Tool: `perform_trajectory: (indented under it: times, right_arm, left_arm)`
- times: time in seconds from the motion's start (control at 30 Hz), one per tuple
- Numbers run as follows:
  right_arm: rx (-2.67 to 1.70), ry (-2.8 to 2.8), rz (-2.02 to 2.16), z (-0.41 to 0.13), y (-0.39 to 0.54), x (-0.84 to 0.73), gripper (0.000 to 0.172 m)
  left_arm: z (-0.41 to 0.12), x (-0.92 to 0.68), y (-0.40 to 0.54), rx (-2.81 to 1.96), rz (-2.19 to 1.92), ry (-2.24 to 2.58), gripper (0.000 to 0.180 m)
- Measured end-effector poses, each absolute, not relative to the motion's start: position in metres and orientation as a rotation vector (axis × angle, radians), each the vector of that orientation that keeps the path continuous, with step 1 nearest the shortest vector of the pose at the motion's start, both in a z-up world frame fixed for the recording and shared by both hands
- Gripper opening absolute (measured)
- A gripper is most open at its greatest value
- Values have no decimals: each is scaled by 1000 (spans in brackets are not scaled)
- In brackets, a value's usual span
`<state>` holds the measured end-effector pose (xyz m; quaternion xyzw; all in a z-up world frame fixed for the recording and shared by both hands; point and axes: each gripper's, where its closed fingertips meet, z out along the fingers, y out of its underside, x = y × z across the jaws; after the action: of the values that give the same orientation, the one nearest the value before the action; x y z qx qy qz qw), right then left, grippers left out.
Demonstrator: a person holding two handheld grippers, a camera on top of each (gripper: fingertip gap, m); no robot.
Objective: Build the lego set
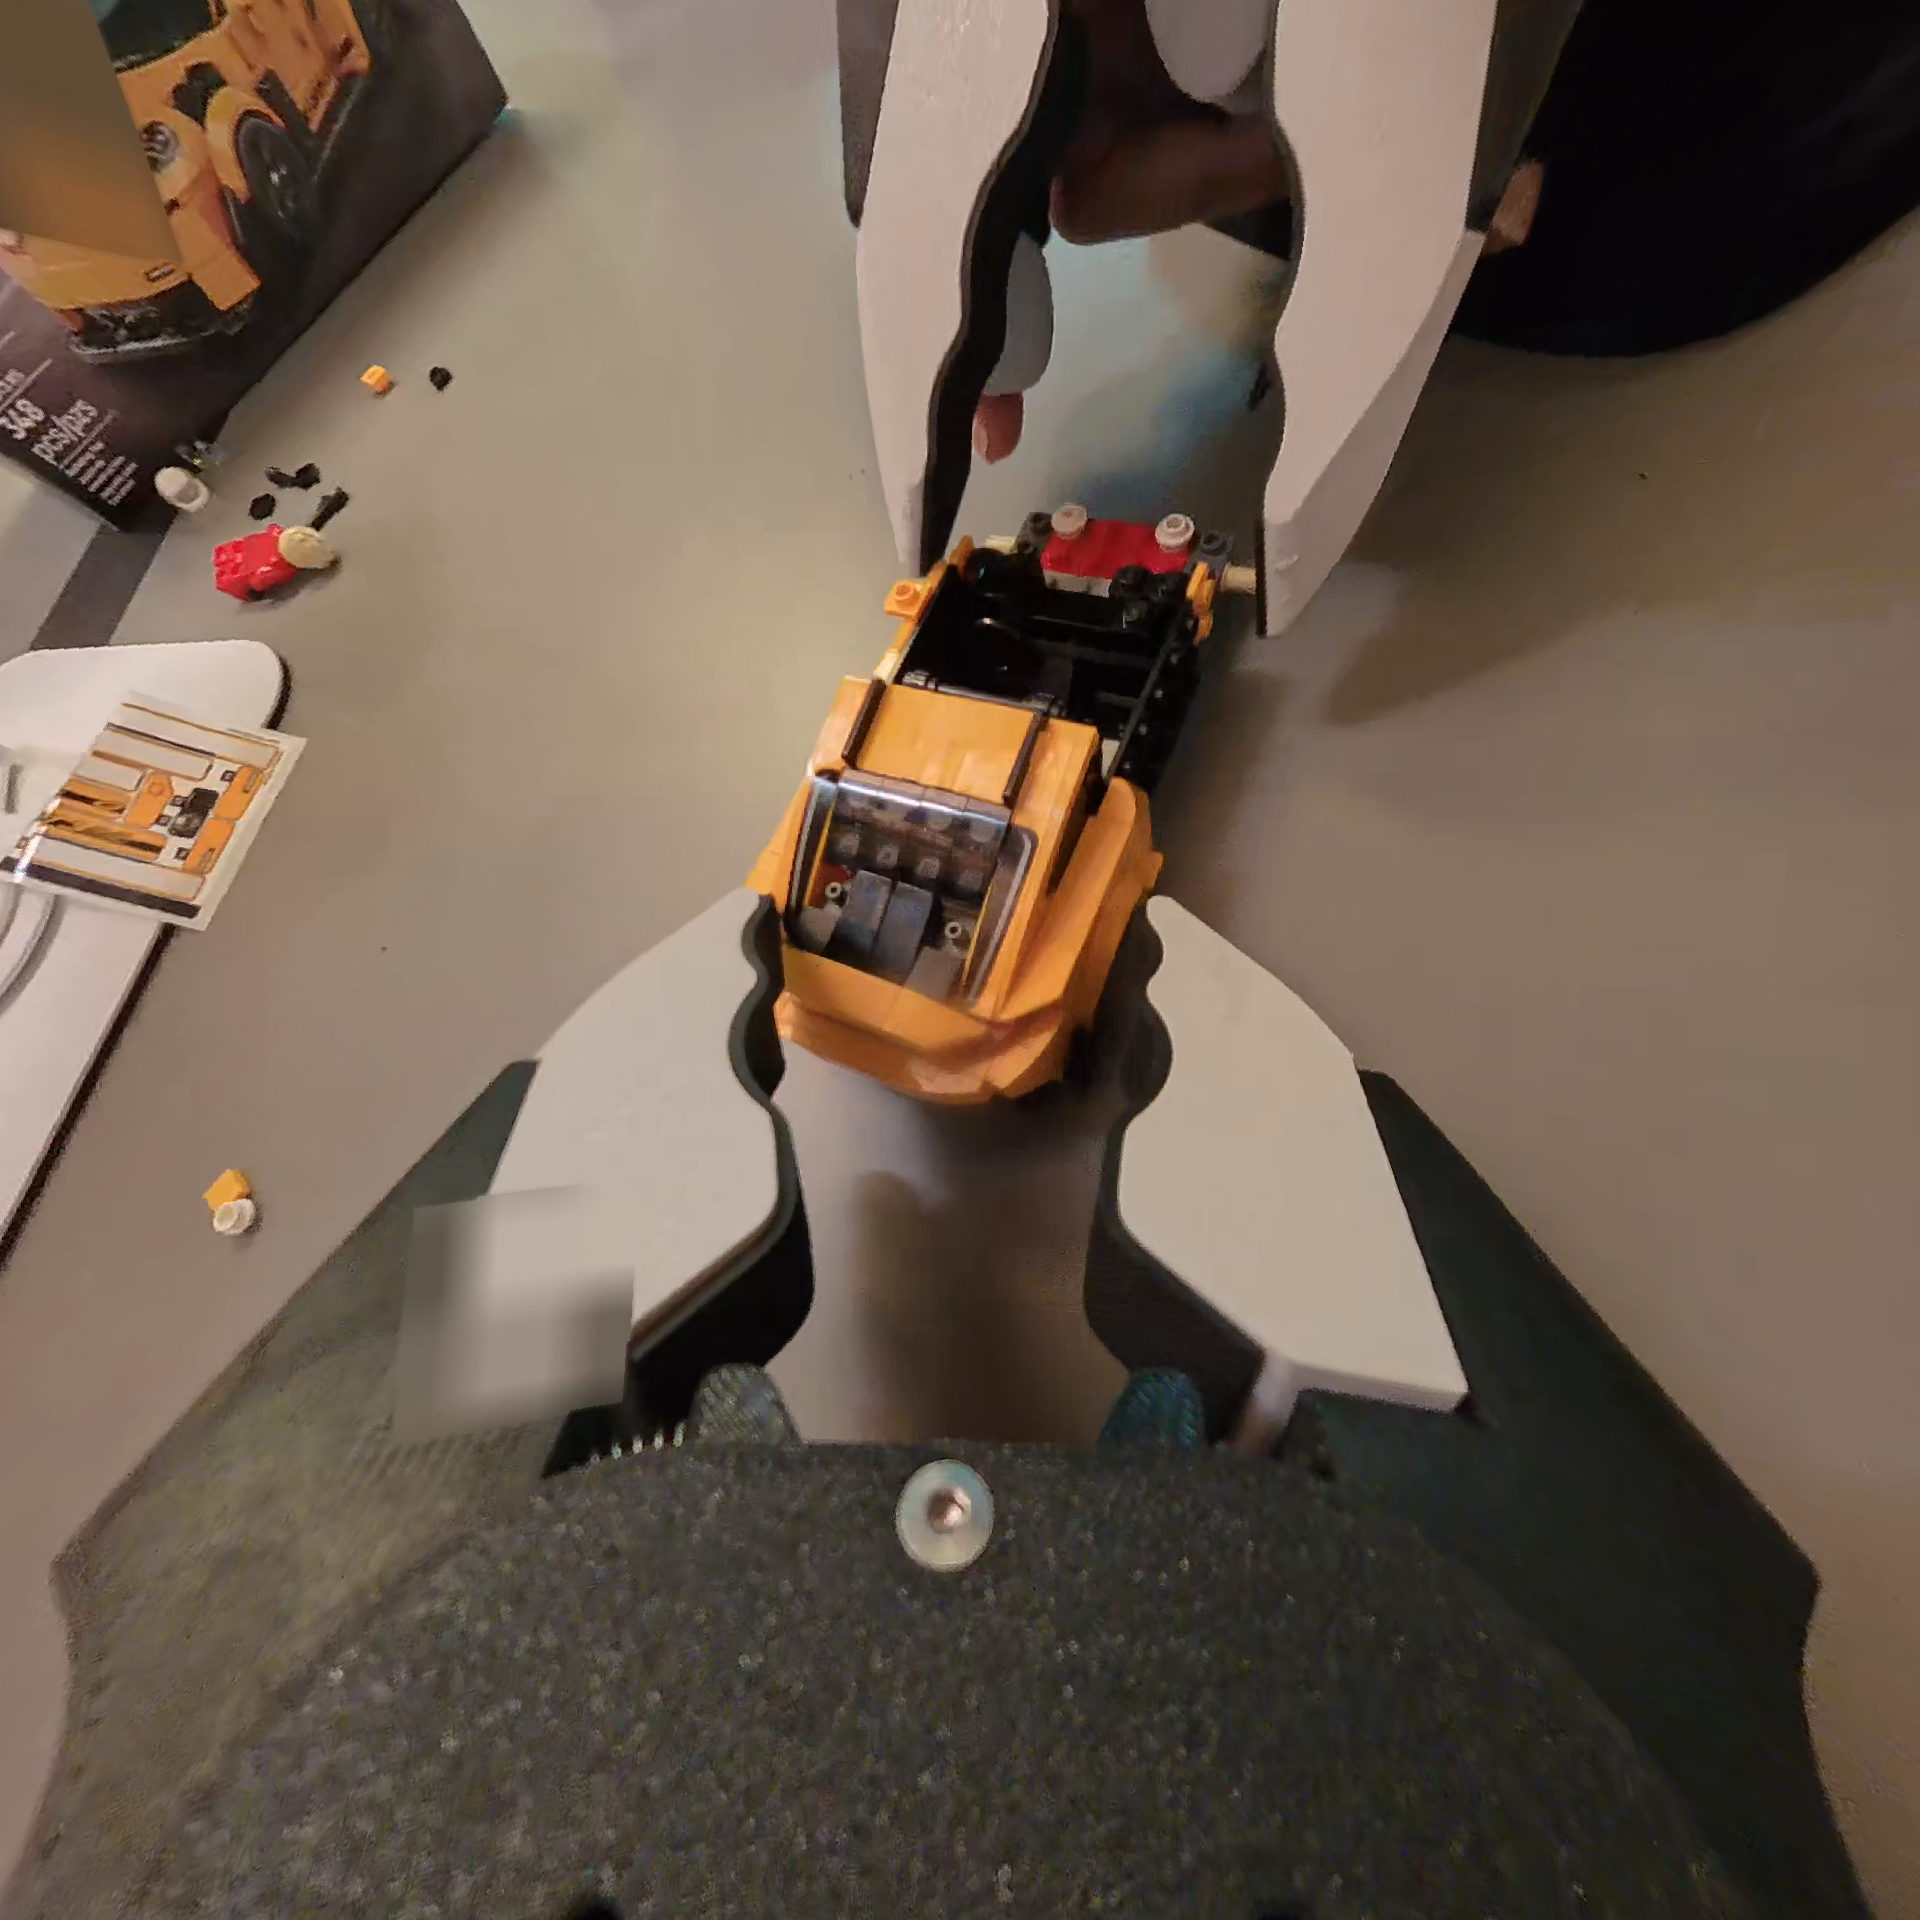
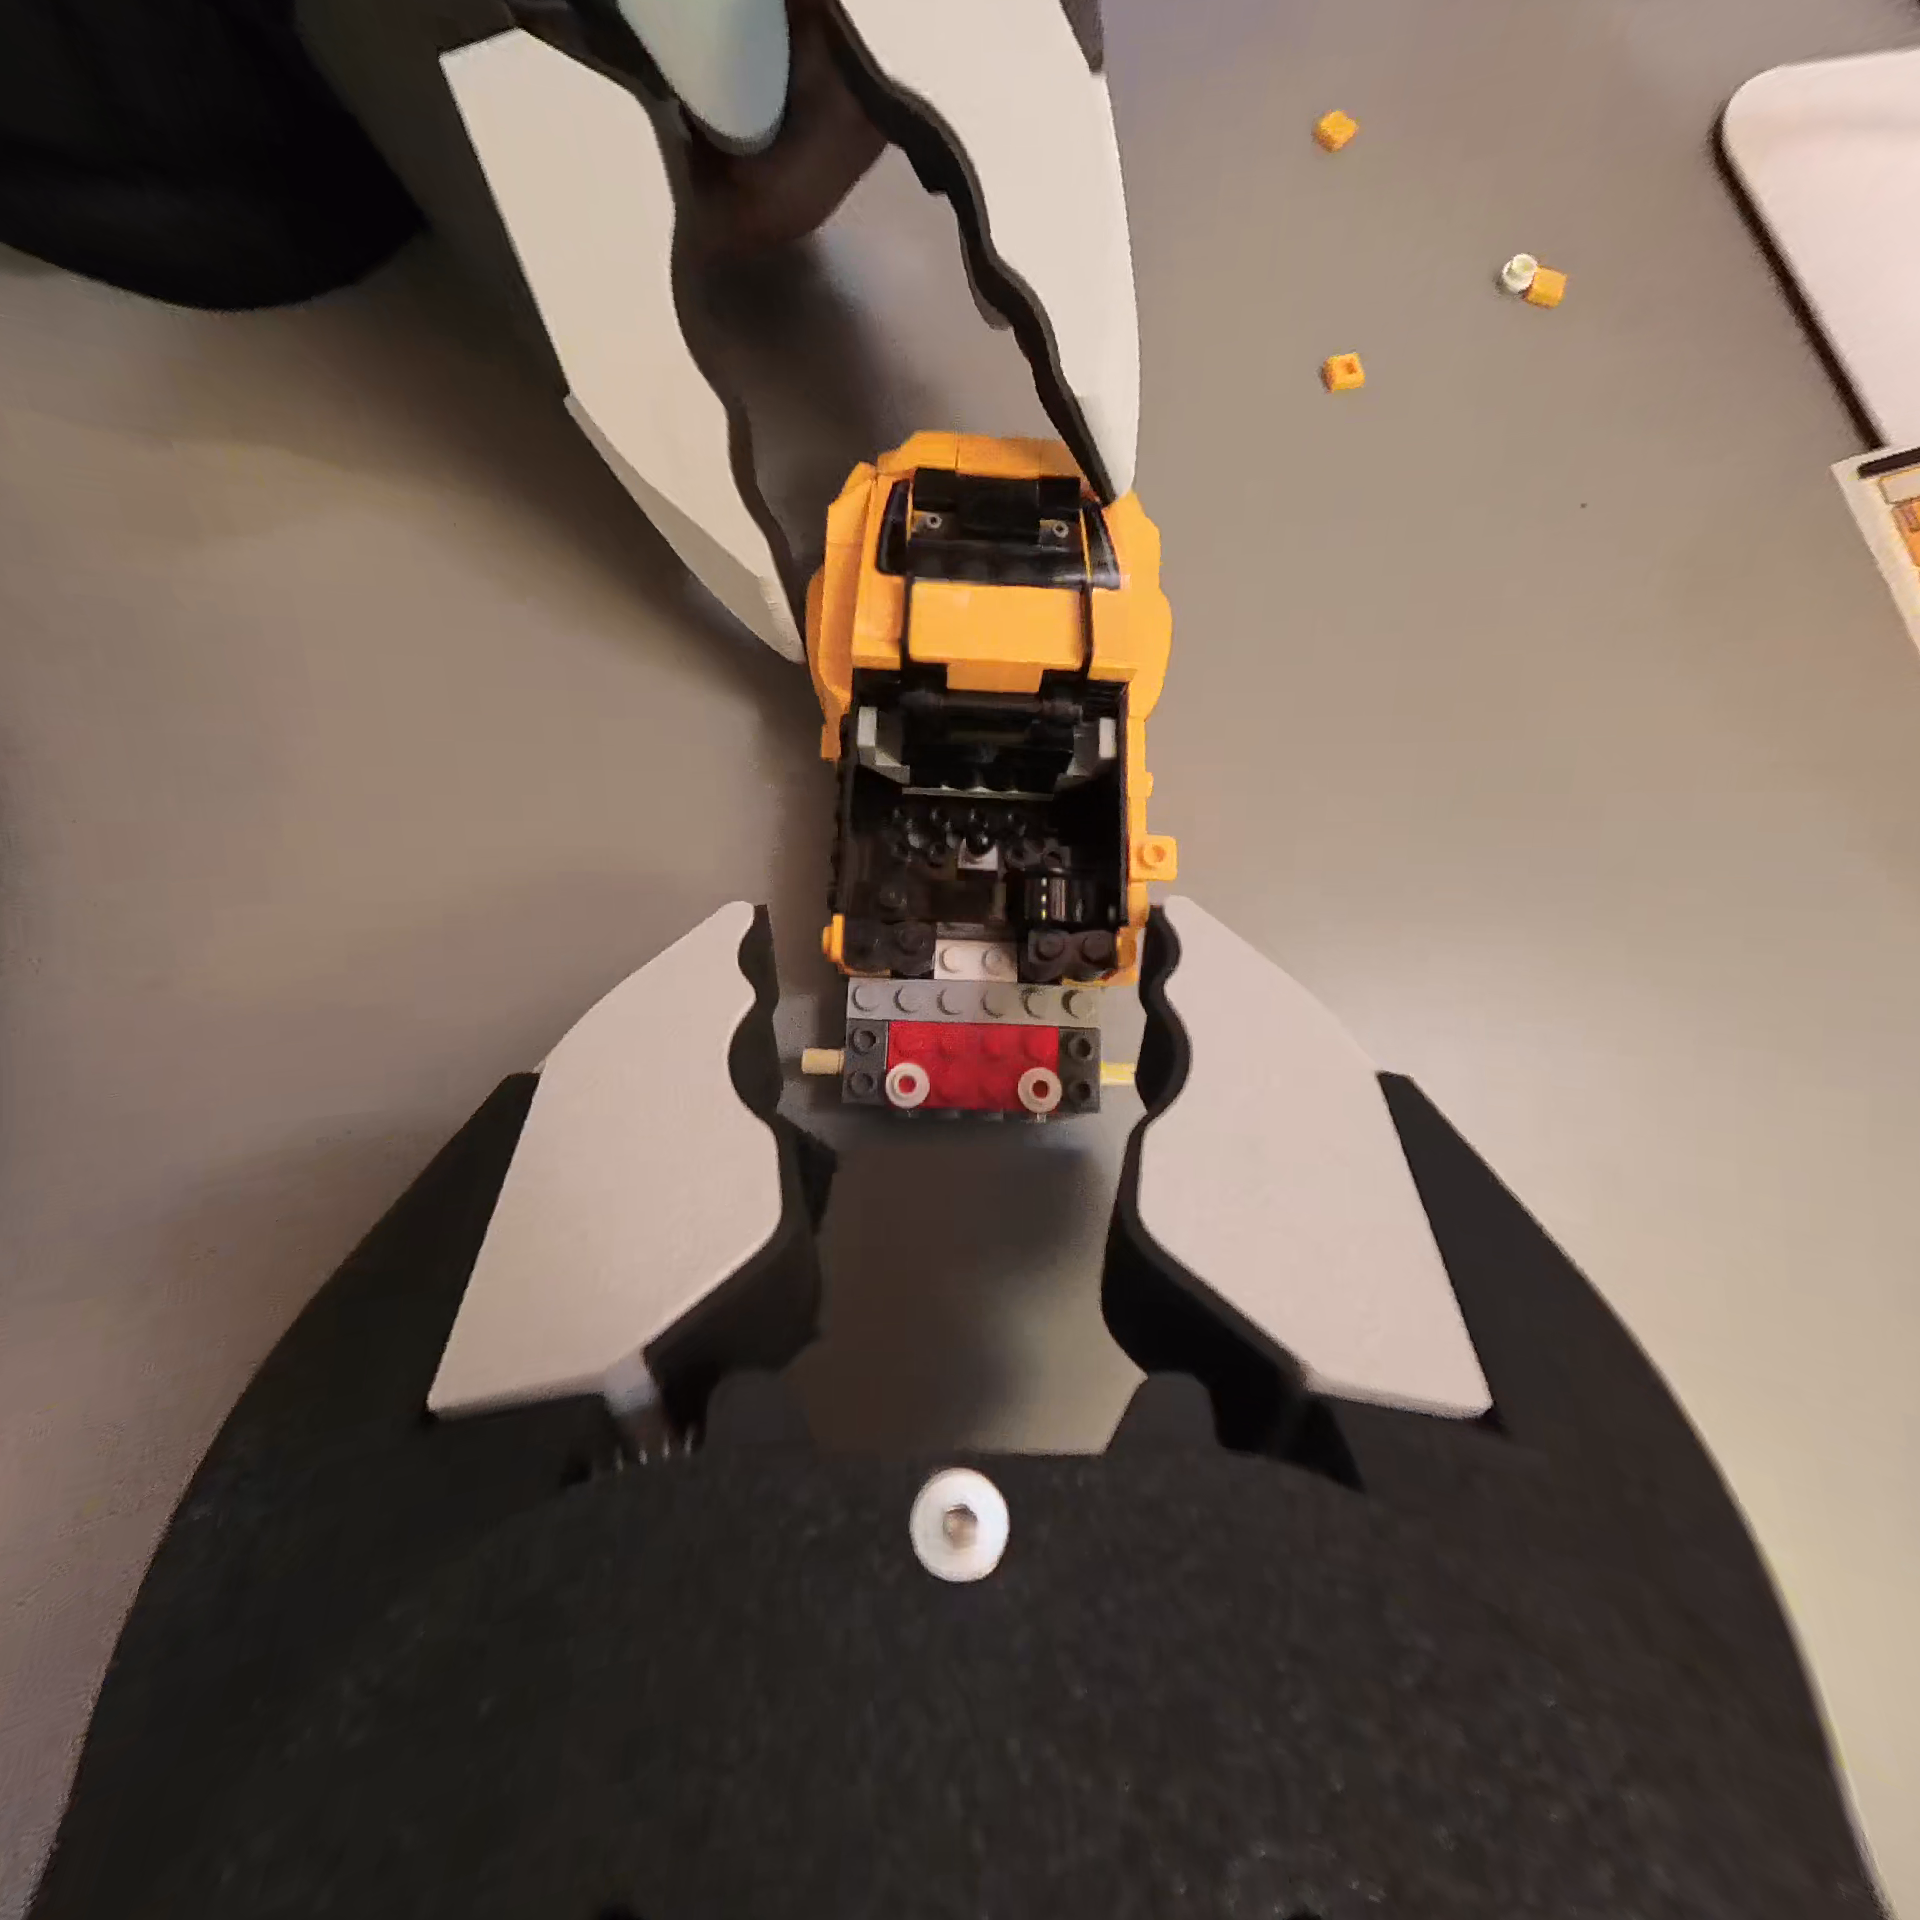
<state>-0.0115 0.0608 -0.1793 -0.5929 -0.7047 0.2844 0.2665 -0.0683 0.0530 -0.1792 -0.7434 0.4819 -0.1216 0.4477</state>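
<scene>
Left gripper seemingly clamping car; box left-view only.

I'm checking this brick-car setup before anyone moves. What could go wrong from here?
1. The left gripper clamps only the orange car's end, so lifting might snap the partly built body apart.
2. The right gripper stands open around the red and grey end; a pale peg juts sideways there and closing fingers may knock it off.
3. Loose bricks lie nearby and could be swept away.

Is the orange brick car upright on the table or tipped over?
Upright: the orange brick-built toy car sits flat on the grey table, roof and studs facing up in both views.
</scene>
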Motion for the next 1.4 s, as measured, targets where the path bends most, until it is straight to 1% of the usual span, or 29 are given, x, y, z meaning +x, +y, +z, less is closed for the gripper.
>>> perform_trajectory:
  times: [0.13, 0.27, 0.43, 0.5, 0.57, 0.63, 0.7, 0.77, 0.87, 0.93, 1.03, 1.23, 1.3, 1.4]
  right_arm:
    - [-1646, -1924, 660, -191, 71, -17, 64]
    - [-1715, -1851, 632, -191, 75, -18, 61]
    - [-1931, -1542, 481, -191, 97, -9, 61]
    - [-1967, -1469, 453, -191, 98, -5, 61]
    - [-1980, -1469, 478, -190, 86, -4, 61]
    - [-1973, -1496, 534, -188, 70, -5, 64]
    - [-1951, -1552, 606, -185, 51, -5, 63]
    - [-1877, -1658, 752, -178, 25, -8, 51]
    - [-1746, -1784, 1028, -162, -14, -13, 40]
    - [-1692, -1754, 1085, -151, -10, -14, 40]
    - [-1660, -1671, 1020, -141, 25, -13, 40]
    - [-1703, -1684, 863, -161, 80, -7, 40]
    - [-1703, -1744, 861, -169, 83, -5, 38]
    - [-1667, -1835, 992, -171, 67, -5, 37]
  left_arm:
    - [-180, -71, 57, -1849, -267, 1175, 63]
    - [-178, -75, 59, -1864, -259, 1156, 64]
    - [-168, -78, 60, -1853, -266, 1105, 54]
    - [-169, -76, 59, -1864, -271, 1108, 47]
    - [-174, -71, 55, -1876, -296, 1131, 41]
    - [-178, -67, 53, -1882, -306, 1156, 38]
    - [-183, -65, 51, -1893, -304, 1175, 36]
    - [-186, -66, 53, -1904, -284, 1176, 35]
    - [-186, -72, 55, -1924, -280, 1158, 37]
    - [-184, -78, 56, -1942, -294, 1130, 37]
    - [-182, -87, 60, -1965, -288, 1077, 30]
    - [-192, -92, 65, -2025, -223, 1057, 20]
    - [-191, -90, 66, -2014, -230, 1052, 19]
    - [-186, -83, 65, -1979, -270, 1051, 17]
